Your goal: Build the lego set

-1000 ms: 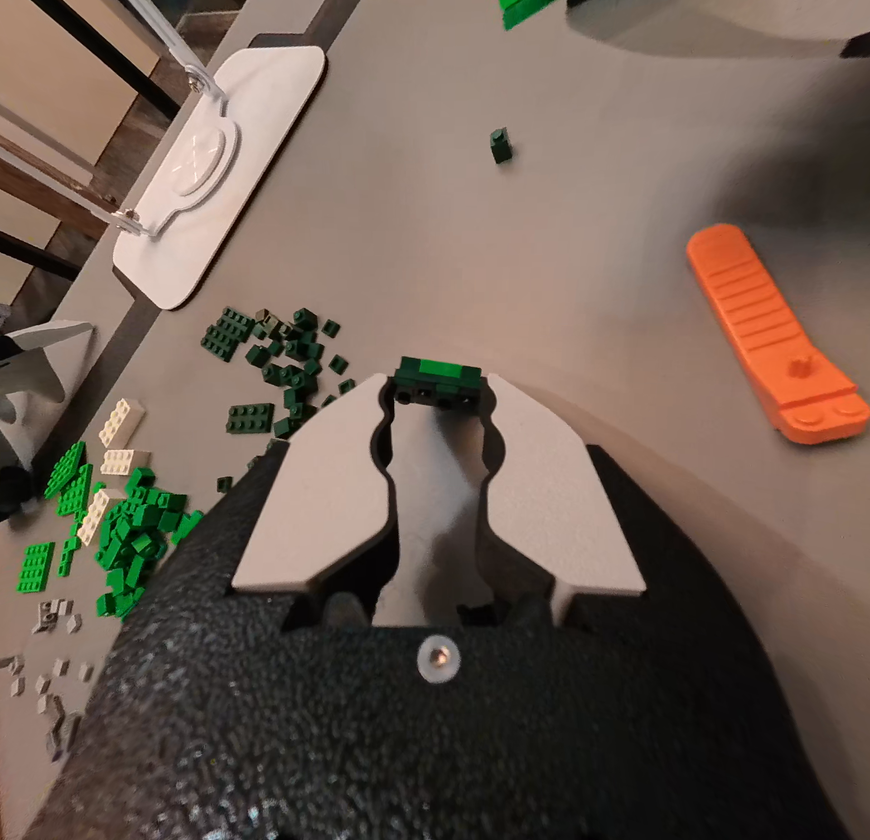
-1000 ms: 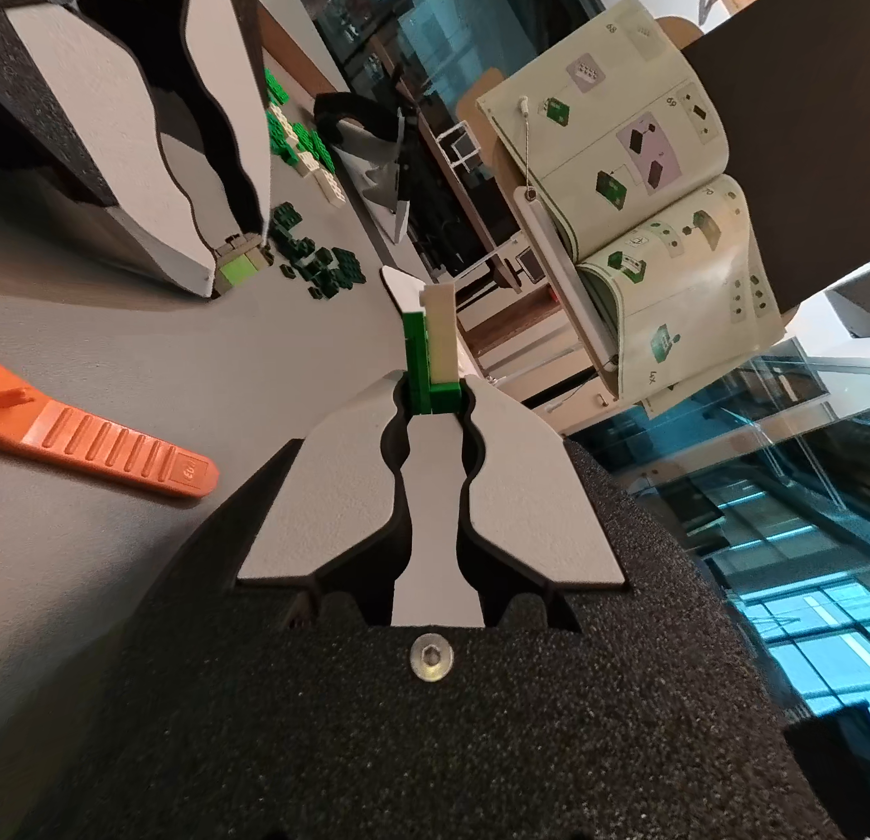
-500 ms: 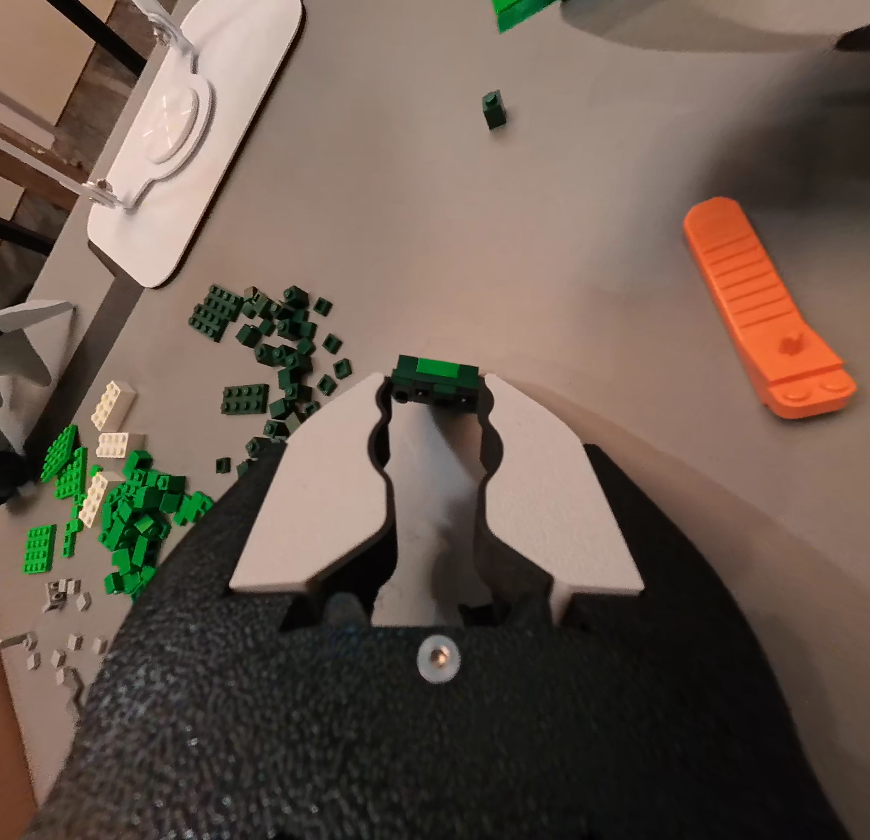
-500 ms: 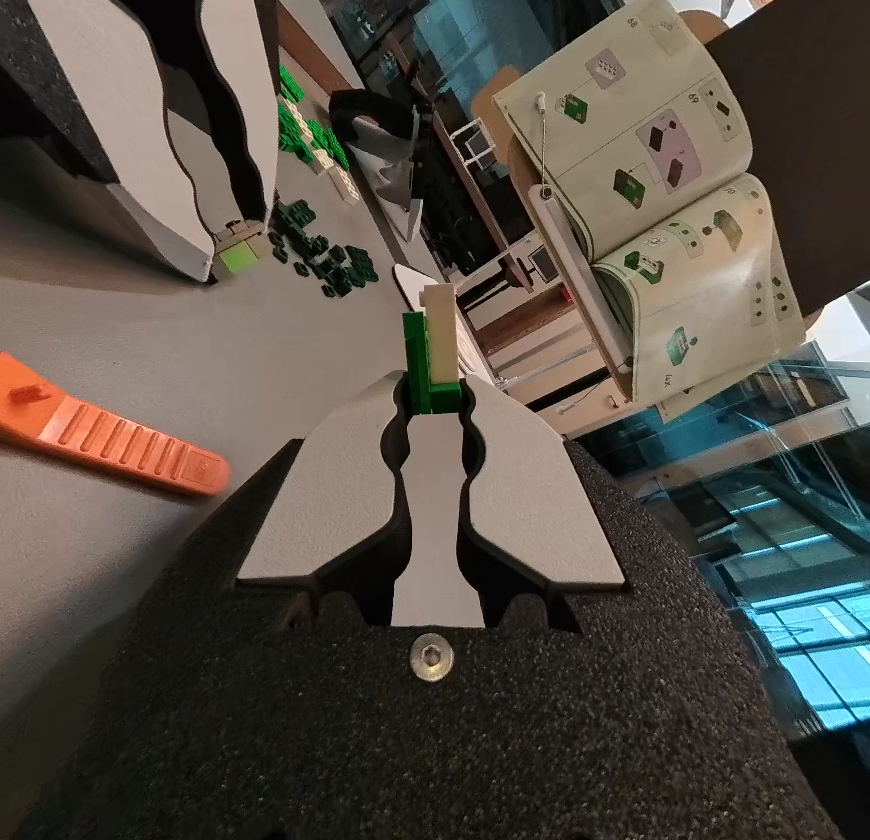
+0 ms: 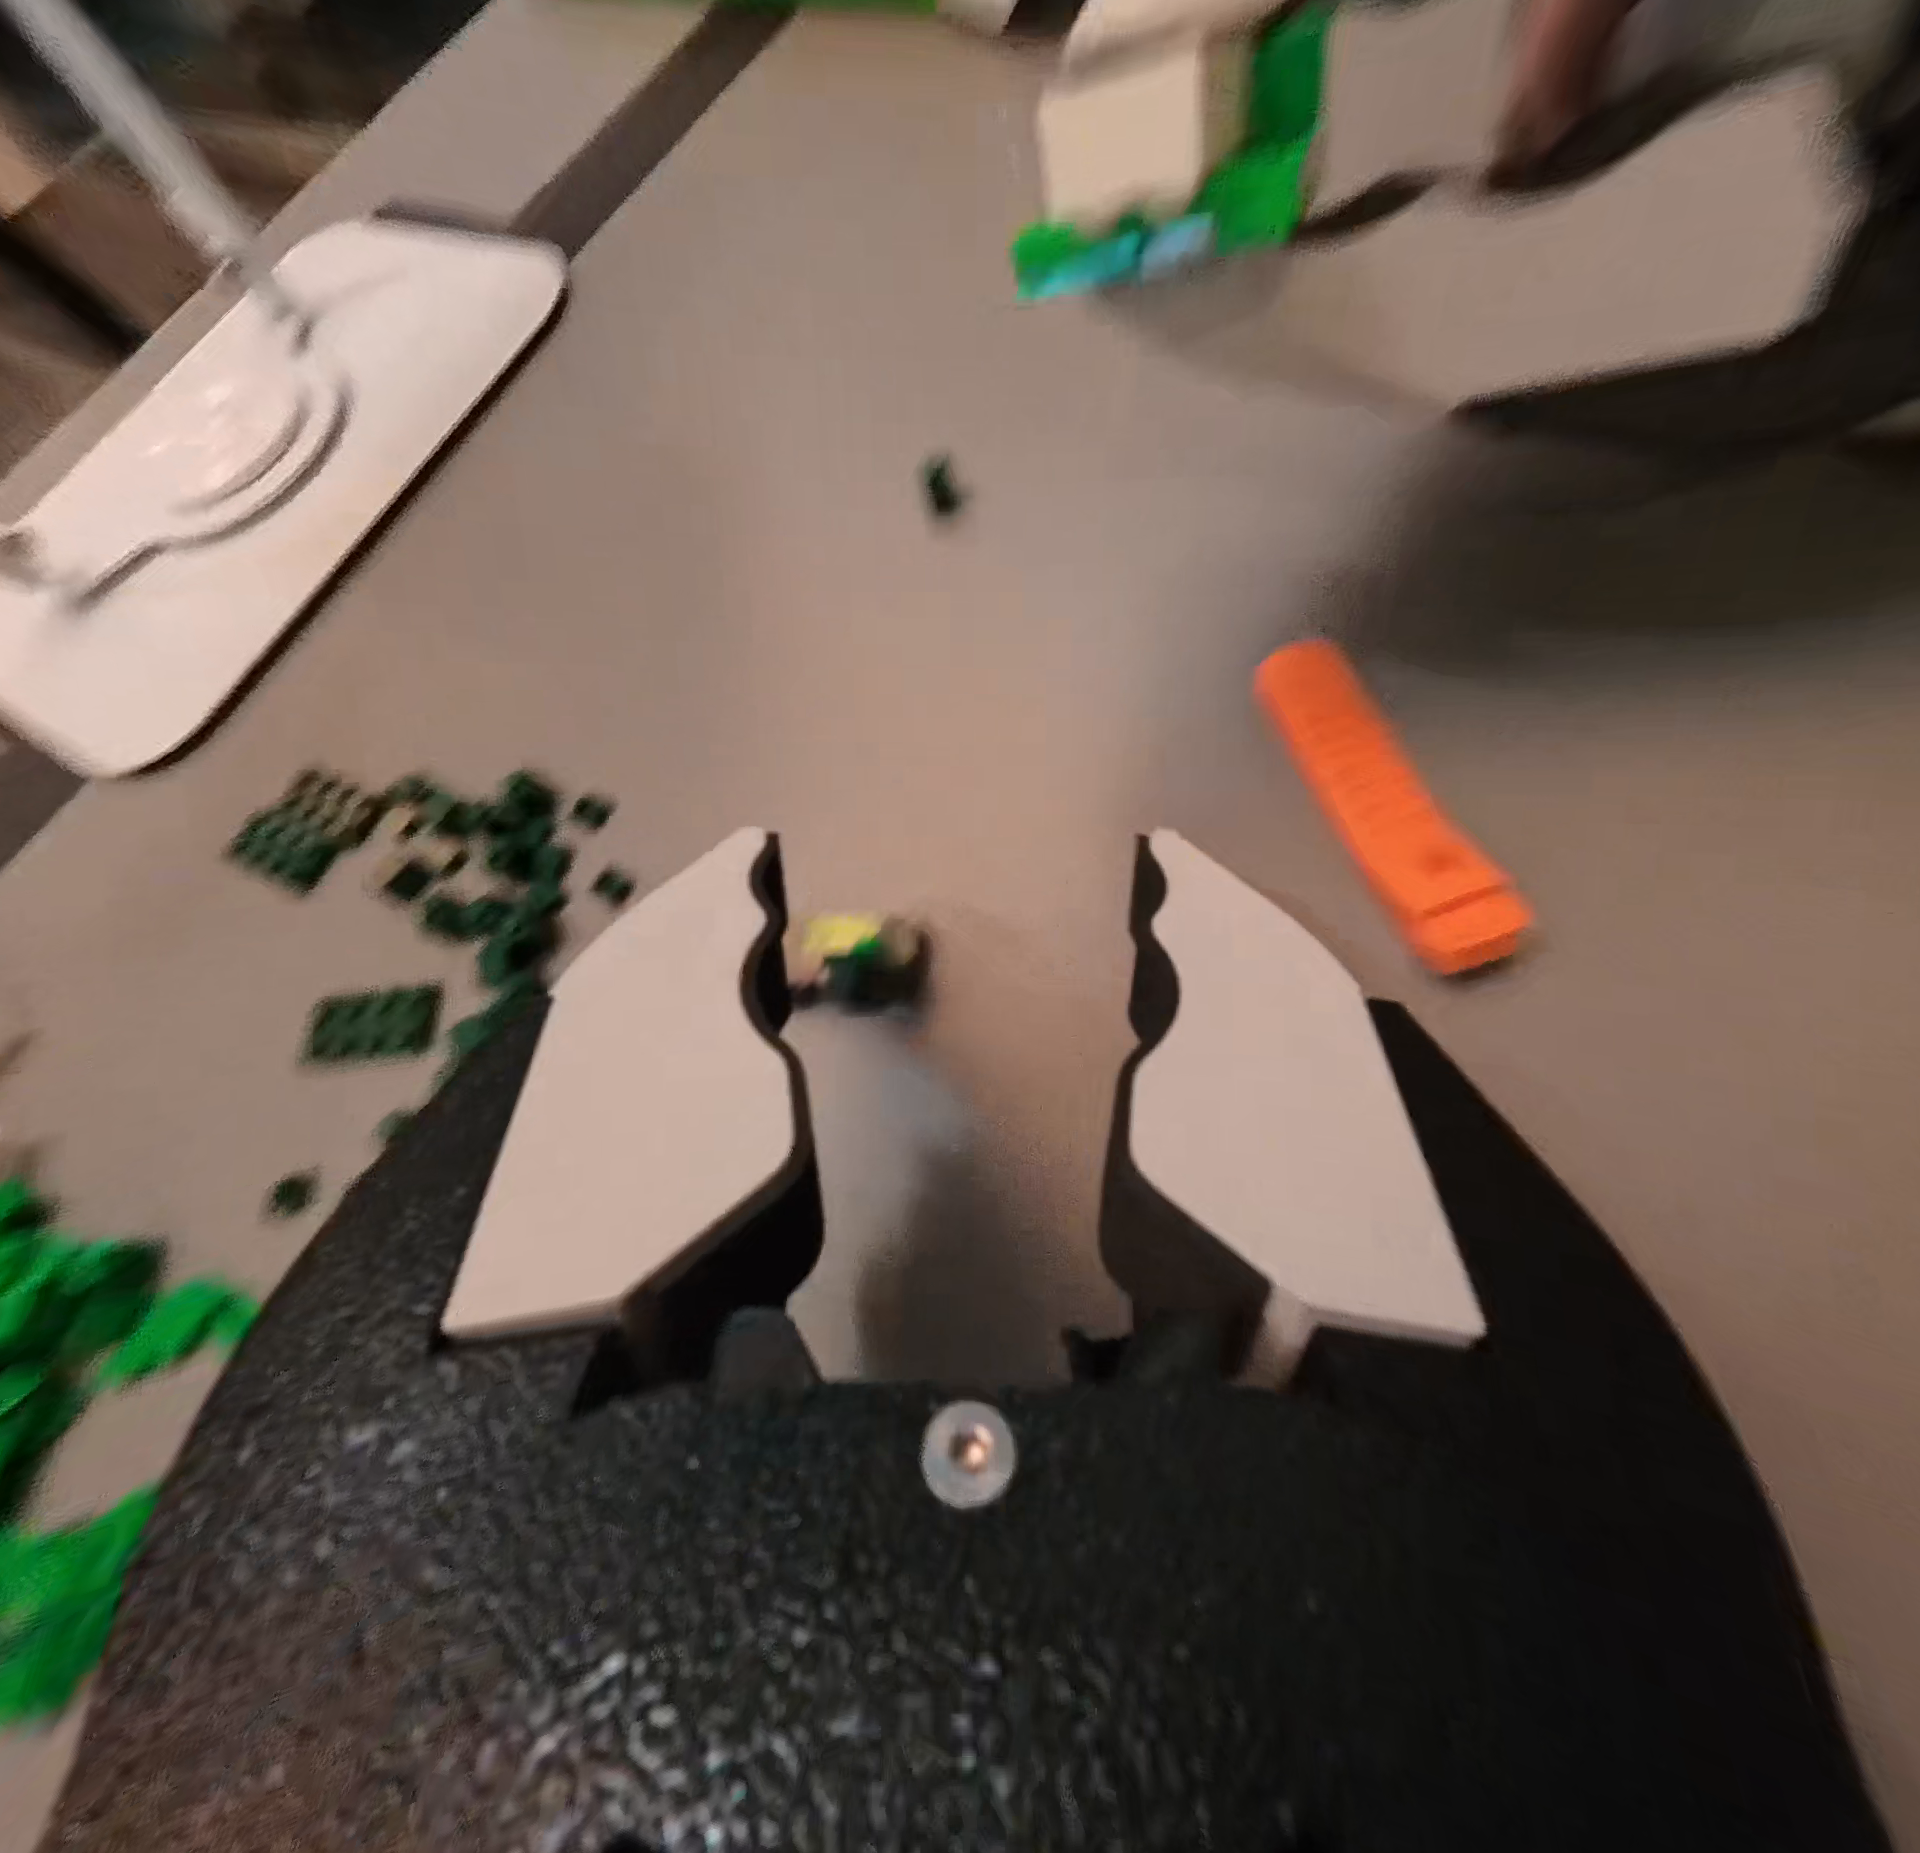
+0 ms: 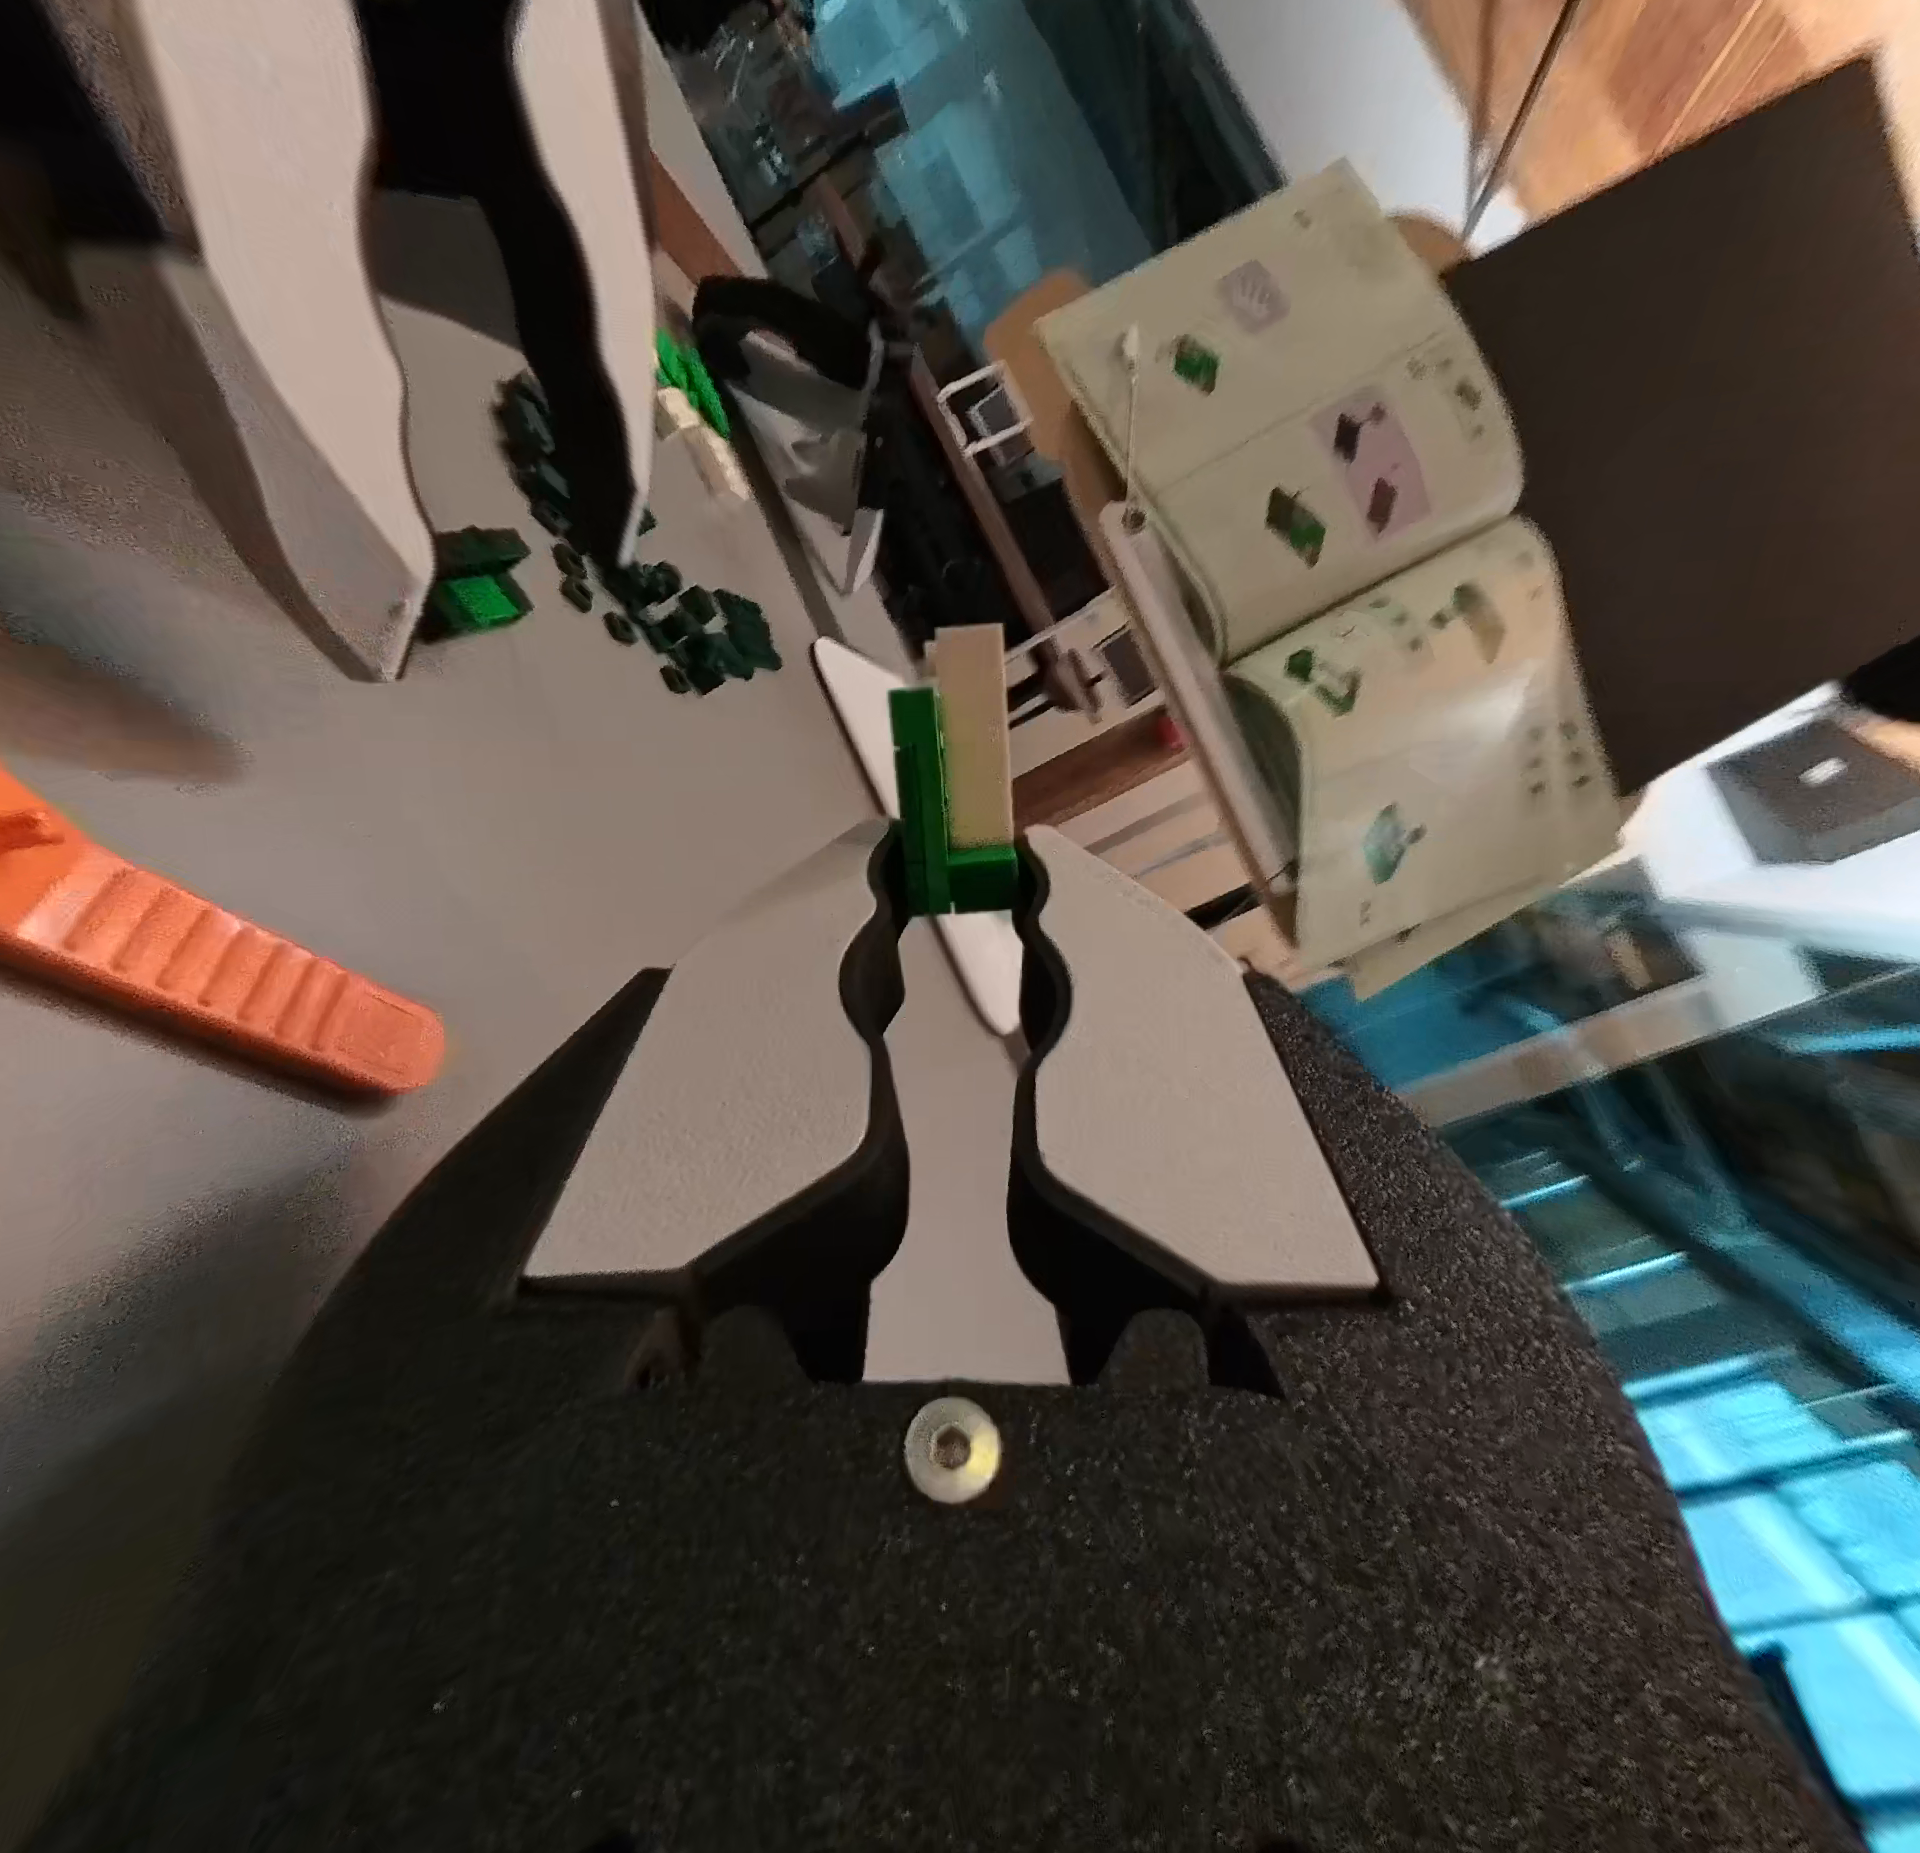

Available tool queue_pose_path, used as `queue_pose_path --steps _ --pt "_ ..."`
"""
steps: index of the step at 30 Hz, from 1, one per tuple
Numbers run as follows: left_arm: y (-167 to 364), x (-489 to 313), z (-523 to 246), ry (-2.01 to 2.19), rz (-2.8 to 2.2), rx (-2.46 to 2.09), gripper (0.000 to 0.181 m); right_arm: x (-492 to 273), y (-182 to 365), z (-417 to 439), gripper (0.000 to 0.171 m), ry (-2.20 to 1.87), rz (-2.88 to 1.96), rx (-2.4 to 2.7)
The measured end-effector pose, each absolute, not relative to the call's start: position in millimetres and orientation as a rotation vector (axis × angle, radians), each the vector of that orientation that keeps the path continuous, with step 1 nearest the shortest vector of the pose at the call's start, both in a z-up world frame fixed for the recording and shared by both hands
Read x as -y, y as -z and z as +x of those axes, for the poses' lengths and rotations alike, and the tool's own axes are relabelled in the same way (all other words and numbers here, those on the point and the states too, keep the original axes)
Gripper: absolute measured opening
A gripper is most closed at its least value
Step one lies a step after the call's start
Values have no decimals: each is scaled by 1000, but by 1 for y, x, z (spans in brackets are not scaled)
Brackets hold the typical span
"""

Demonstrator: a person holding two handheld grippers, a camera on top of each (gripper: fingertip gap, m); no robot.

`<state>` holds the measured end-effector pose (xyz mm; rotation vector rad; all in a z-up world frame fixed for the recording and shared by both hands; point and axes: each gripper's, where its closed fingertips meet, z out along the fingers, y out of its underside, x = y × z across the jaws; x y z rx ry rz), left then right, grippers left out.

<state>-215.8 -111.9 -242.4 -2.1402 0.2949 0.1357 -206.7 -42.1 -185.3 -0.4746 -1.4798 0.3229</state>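
- Between your left gripper's (image 5: 954, 868) wide-open fingers, small green sub-assembly (image 5: 857, 962) lies loose on tabletop (image 5: 831, 577).
- Right gripper (image 6: 954, 868) pinches green-and-white build (image 6: 951, 795); piles (image 5: 436, 868) unplaced, much remains.

A plain grey table (image 5: 831, 577) filled most of the left wrist view, lit softly from above, with a dark seam running across its far part. Beyond its far edge the surroundings were dim and blurred. In the right wrist view, large glass panes (image 6: 997, 120) with a blue-teal tint stood behind the table, and more tinted glass (image 6: 1714, 1232) showed lower right. A warm wooden surface (image 6: 1662, 47) filled the upper right corner, brightly lit.
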Motion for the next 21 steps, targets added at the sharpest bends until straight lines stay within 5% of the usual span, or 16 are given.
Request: queue_pose_path --steps 5,21 --pt "201 104 -185 191 -1846 -250 77 55 177 -198 18 -258 -287 1442" --pt "194 98 -156 245 -1747 -301 46 81 184 -192 17 -206 -146 1473"
